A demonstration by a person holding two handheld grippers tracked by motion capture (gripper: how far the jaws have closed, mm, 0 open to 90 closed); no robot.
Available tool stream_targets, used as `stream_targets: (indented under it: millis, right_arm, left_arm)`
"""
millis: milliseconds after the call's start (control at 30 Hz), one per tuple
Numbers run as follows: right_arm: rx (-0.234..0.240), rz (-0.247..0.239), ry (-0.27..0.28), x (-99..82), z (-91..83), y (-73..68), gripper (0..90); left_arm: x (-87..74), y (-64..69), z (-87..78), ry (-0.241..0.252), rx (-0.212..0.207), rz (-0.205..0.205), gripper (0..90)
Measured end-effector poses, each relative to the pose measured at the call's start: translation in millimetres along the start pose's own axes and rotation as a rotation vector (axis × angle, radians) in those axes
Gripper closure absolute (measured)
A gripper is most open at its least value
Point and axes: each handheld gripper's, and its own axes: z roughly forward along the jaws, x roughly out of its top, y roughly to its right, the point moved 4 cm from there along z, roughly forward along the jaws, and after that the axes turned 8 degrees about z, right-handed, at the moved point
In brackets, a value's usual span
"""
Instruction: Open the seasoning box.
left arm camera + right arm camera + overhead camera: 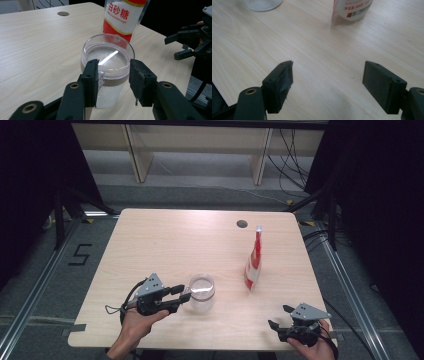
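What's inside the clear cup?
The clear cup holds a layer of white grains, likely sugar, seen from above through its open top. The left gripper covers part of the near wall, so the cup's bottom there stays hidden.

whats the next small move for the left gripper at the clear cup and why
Probably close the left gripper a little more: its jaws flank the near rim of the clear cup, one pad at the rim, the other apparently still clear, so the cup looks not yet gripped.
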Motion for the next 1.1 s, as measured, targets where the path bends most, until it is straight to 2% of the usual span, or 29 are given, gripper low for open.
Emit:
stream_targets:
  millis: [67,133,167,333,400,467,533,600,667,733,767,800,833,900,933,1100]
  right_arm:
    - [0.021,0.002,-0.003,0.0,1.1,-0.3,25.2]
    - [0.006,-0.013,-0.001,0.2,0.8,-0.3,25.2]
    - [-0.006,-0.019,0.008,0.6,0.5,0.0,25.2]
    - [0.002,0.0,0.0,0.6,1.4,-1.7,25.2]
    - [0.001,-0.006,0.003,0.8,2.2,-2.3,25.2]
    - [0.009,-0.004,0.003,1.1,2.8,-2.9,25.2]
    - [0.016,-0.005,0.004,1.5,3.9,-4.0,25.2]
    - [0.024,-0.007,0.002,2.0,4.8,-6.3,25.3]
    - [0.011,-0.025,0.011,2.7,5.1,-6.4,25.2]
    - [0.02,0.003,-0.009,1.6,5.2,-9.1,25.2]
    - [0.017,-0.016,0.005,2.4,6.4,-7.7,25.3]
    - [0.028,0.004,-0.001,2.0,6.8,-9.6,25.2]
    - [0.027,-0.024,-0.001,2.6,7.4,-8.1,25.3]
    - [0.018,0.002,-0.008,1.9,6.5,-10.5,25.3]
    - [0.013,-0.027,0.002,3.0,6.9,-8.4,25.3]
    - [0.028,-0.022,-0.002,3.3,7.8,-10.5,25.8]
  left_arm:
    - [-0.2,0.3,0.4,-0.002,0.002,0.004,60.8]
    - [-1.2,1.4,1.0,-0.005,0.008,-0.005,62.7]
    - [-1.3,0.7,1.5,-0.003,-0.001,0.018,64.1]
    - [-1.5,-0.2,1.6,-0.003,0.012,0.035,71.7]
    - [-1.4,-0.3,1.8,0.0,0.021,0.021,74.5]
    - [-0.4,-1.9,2.2,0.004,0.024,0.035,76.6]
    - [-0.3,-2.4,3.3,0.002,0.031,0.033,78.4]
    - [-0.6,-3.6,4.5,-0.003,0.038,0.039,79.0]
    - [-1.1,-4.7,6.0,-0.001,0.038,0.034,79.3]
    - [-1.6,-5.6,7.1,-0.006,0.049,0.034,79.4]
    - [-1.5,-6.7,7.7,-0.002,0.044,0.038,79.4]
    - [-1.4,-7.7,8.1,-0.003,0.055,0.034,79.5]
    - [-1.5,-8.8,8.5,-0.004,0.058,0.028,79.7]
    - [-1.8,-10.6,9.2,-0.003,0.055,0.032,80.2]
    - [-2.3,-10.7,8.9,-0.011,0.066,0.034,80.7]
    - [-3.8,-11.0,9.9,-0.007,0.062,0.042,83.1]
